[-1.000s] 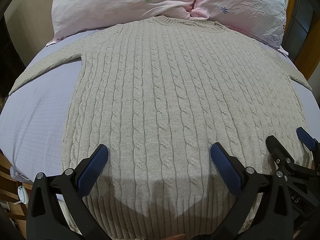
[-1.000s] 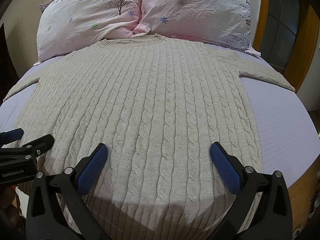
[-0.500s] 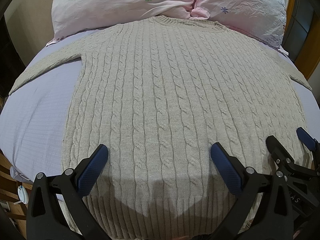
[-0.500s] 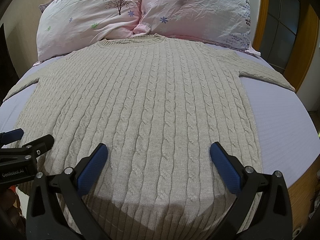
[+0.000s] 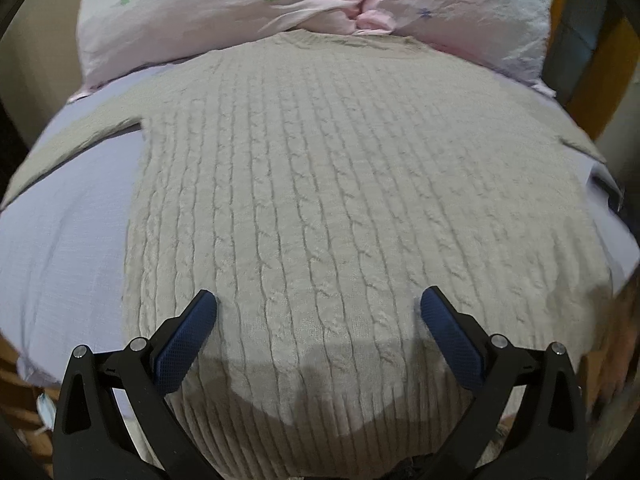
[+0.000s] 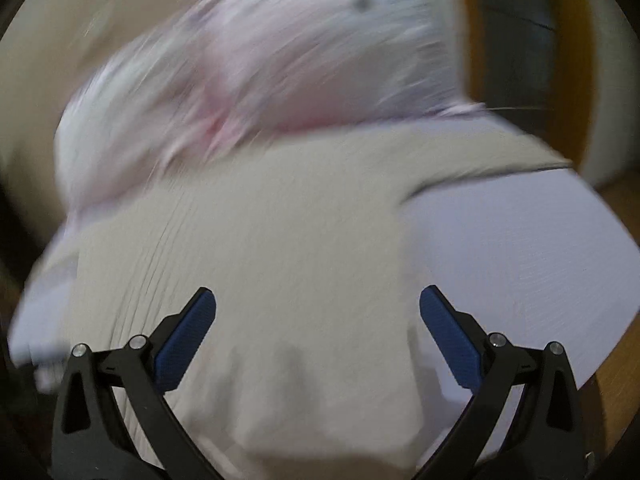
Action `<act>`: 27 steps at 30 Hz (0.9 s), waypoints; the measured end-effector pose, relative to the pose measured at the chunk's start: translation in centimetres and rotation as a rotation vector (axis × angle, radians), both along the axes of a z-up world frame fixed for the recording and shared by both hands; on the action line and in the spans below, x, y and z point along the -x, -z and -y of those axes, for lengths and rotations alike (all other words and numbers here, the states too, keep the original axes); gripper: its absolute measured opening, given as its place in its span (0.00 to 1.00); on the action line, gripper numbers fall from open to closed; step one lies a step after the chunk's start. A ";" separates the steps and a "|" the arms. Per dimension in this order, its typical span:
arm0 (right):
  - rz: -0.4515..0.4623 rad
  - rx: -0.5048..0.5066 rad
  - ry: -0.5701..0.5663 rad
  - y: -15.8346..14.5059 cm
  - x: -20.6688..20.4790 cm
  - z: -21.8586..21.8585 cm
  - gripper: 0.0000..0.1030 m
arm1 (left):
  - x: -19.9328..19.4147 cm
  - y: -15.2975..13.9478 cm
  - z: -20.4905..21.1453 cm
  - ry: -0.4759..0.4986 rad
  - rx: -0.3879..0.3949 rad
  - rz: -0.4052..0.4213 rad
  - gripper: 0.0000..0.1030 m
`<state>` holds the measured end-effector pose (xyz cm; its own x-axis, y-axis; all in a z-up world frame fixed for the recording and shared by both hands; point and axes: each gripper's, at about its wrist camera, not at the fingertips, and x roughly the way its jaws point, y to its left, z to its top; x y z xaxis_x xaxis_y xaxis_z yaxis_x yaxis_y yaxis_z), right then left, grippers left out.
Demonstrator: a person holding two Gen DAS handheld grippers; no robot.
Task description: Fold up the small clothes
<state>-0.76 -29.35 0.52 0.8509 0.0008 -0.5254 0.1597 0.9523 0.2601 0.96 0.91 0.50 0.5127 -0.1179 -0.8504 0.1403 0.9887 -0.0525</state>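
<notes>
A beige cable-knit sweater (image 5: 340, 184) lies flat and face up on a lilac bed sheet (image 5: 60, 240), neck toward the pillows, sleeves spread to both sides. My left gripper (image 5: 318, 312) is open and empty, just above the sweater's lower middle near the hem. My right gripper (image 6: 318, 308) is open and empty over the sweater's right side (image 6: 260, 240); that view is heavily blurred by motion. The right sleeve (image 6: 500, 160) runs off to the right there.
Two pink flowered pillows (image 5: 312, 4) lie at the head of the bed, touching the sweater's neckline; they also show blurred in the right wrist view (image 6: 260, 72). A wooden frame (image 5: 592, 80) stands at the right. Bare sheet (image 6: 520, 260) lies right of the sweater.
Both grippers have moved forward over the sweater. The right gripper has swung quickly to the right, and it has left the left wrist view. Both stay open.
</notes>
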 end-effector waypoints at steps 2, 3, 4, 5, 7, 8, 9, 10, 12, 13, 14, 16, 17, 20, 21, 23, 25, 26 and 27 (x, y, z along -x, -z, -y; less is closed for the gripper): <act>0.034 -0.108 0.179 -1.6 -0.9 7.8 0.98 | -0.4 -0.7 -1.4 0.035 0.122 0.003 0.99; 0.031 -0.132 0.221 -1.8 -1.1 9.5 0.98 | -0.7 -1.0 -2.2 0.047 0.192 0.005 0.99; 0.014 -0.193 0.314 -2.0 -1.8 13.4 0.98 | -0.9 -1.2 -2.7 0.054 0.238 0.008 0.99; 0.003 -0.238 0.355 -2.0 -2.3 15.7 0.98 | -1.2 -1.6 -3.7 0.061 0.315 0.023 0.99; -0.012 -0.380 0.400 -1.5 -3.9 21.1 0.85 | -1.4 -2.3 -4.8 0.062 0.372 0.074 0.99; -0.029 -0.444 0.419 -1.0 -4.7 23.2 0.79 | -1.5 -2.7 -5.3 0.064 0.390 0.108 0.99; -0.053 -0.541 0.442 -0.1 -5.6 25.9 0.66 | -1.6 -3.2 -6.1 0.064 0.410 0.152 0.99; -0.060 -0.583 0.454 0.4 -5.8 26.9 0.58 | -1.7 -3.6 -6.7 0.061 0.427 0.178 0.99; -0.065 -0.721 0.497 2.4 -6.5 29.8 0.56 | -2.0 -4.0 -8.4 0.044 0.482 0.230 0.99; -0.076 -0.744 0.510 2.9 -7.0 30.5 0.55 | -2.2 -4.2 -9.5 0.029 0.512 0.250 0.99; -0.094 -0.755 0.521 3.4 -7.4 30.9 0.52 | -2.5 -4.3 -10.4 0.012 0.530 0.261 0.99; -0.079 -0.770 0.525 4.0 -7.9 31.5 0.48 | -3.1 -4.5 -11.8 -0.035 0.524 0.274 0.99; -0.076 -0.767 0.526 4.0 -7.9 31.6 0.48 | -3.2 -4.5 -12.2 -0.055 0.510 0.282 0.99; -0.063 -0.786 0.538 4.4 -8.9 32.6 0.43 | -3.6 -4.9 -13.9 -0.142 0.415 0.343 0.99; -0.058 -0.794 0.545 4.4 -9.4 32.9 0.34 | -3.6 -5.1 -14.5 -0.185 0.361 0.376 0.99; -0.063 -0.803 0.570 5.3 -9.9 33.6 0.07 | -3.9 -5.2 -15.5 -0.243 0.278 0.414 0.99; -0.037 -0.833 0.567 5.6 -10.0 34.2 0.07 | -4.3 -5.2 -17.3 -0.308 0.207 0.416 0.99; -0.031 -0.795 0.573 4.9 -10.0 33.7 0.06 | -4.2 -5.2 -18.0 -0.327 0.196 0.415 0.99; -0.010 -0.730 0.568 3.7 -10.0 32.9 0.06 | -4.1 -5.1 -19.1 -0.370 0.171 0.417 0.99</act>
<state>9.27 -62.24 -3.21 0.8202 -0.0810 -0.5663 0.5581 0.3307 0.7610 5.05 20.04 5.61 0.8337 0.0147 -0.5521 -0.1693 0.9583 -0.2301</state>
